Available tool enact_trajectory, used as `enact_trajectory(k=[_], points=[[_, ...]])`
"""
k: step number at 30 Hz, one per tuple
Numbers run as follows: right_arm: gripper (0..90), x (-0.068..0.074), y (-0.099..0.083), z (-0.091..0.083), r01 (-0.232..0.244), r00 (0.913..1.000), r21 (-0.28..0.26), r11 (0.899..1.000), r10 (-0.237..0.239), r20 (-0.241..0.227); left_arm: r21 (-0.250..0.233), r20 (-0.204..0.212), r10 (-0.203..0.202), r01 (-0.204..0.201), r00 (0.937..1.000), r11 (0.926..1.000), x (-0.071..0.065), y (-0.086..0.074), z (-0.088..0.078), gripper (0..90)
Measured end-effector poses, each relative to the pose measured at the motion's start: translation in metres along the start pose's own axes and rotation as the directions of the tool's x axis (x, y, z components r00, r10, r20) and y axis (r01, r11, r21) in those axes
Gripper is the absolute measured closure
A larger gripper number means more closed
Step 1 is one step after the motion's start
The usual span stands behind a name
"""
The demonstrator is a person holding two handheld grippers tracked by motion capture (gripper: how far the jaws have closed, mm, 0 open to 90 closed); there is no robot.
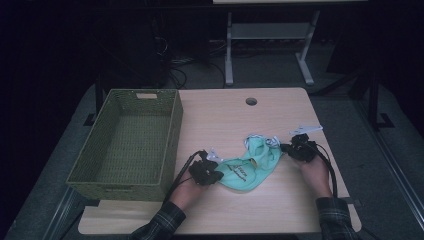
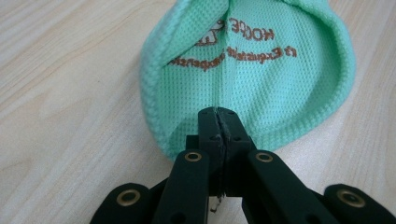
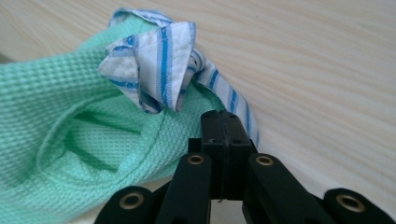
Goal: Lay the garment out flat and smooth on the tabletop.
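A mint-green knit garment (image 1: 248,167) with brown lettering lies on the wooden table (image 1: 230,120) between both hands. My left gripper (image 1: 220,174) is shut on its left edge; in the left gripper view the jaws pinch a fold of the green fabric (image 2: 252,79) at my left gripper (image 2: 218,116). My right gripper (image 1: 284,148) is shut on the garment's right end. In the right gripper view my right gripper (image 3: 223,122) pinches the green cloth (image 3: 60,93) just below a white, blue-striped collar piece (image 3: 159,60).
A green woven basket (image 1: 172,145) stands on the left part of the table, close to my left hand. A round cable hole (image 1: 251,101) sits near the table's far edge. White desk legs (image 1: 229,50) stand on the floor beyond.
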State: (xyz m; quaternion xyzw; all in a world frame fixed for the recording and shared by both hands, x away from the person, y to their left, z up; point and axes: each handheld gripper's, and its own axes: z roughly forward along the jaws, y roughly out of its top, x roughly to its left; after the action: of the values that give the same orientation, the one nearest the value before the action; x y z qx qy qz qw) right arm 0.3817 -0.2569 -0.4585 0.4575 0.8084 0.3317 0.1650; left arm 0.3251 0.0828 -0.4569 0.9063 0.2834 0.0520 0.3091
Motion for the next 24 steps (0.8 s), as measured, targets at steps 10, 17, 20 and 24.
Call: enact_trajectory(k=[10, 17, 20, 24], points=[[77.7, 0.006, 0.001, -0.003, 0.009, 0.9991, -0.009, 1.0, -0.009, -0.041, 0.002, 0.004, -0.004, 0.004, 1.0, 1.0, 0.0, 0.0, 0.0, 88.0], [79.0, 0.013, 0.0, -0.015, 0.0, 0.9987, -0.042, 0.999, -0.002, -0.052, 0.0, 0.005, 0.001, -0.001, 1.0, 1.0, -0.001, 0.003, 0.0, 84.4], [85.3, 0.015, -0.003, -0.021, -0.001, 0.9977, -0.049, 0.999, -0.003, -0.068, -0.018, 0.003, 0.006, -0.006, 1.0, 0.9998, -0.003, 0.004, -0.002, 84.0], [89.4, 0.021, -0.007, -0.031, -0.013, 0.9944, -0.057, 0.998, 0.007, -0.105, -0.055, -0.008, 0.002, -0.002, 1.0, 0.9985, -0.002, 0.009, -0.011, 84.7]])
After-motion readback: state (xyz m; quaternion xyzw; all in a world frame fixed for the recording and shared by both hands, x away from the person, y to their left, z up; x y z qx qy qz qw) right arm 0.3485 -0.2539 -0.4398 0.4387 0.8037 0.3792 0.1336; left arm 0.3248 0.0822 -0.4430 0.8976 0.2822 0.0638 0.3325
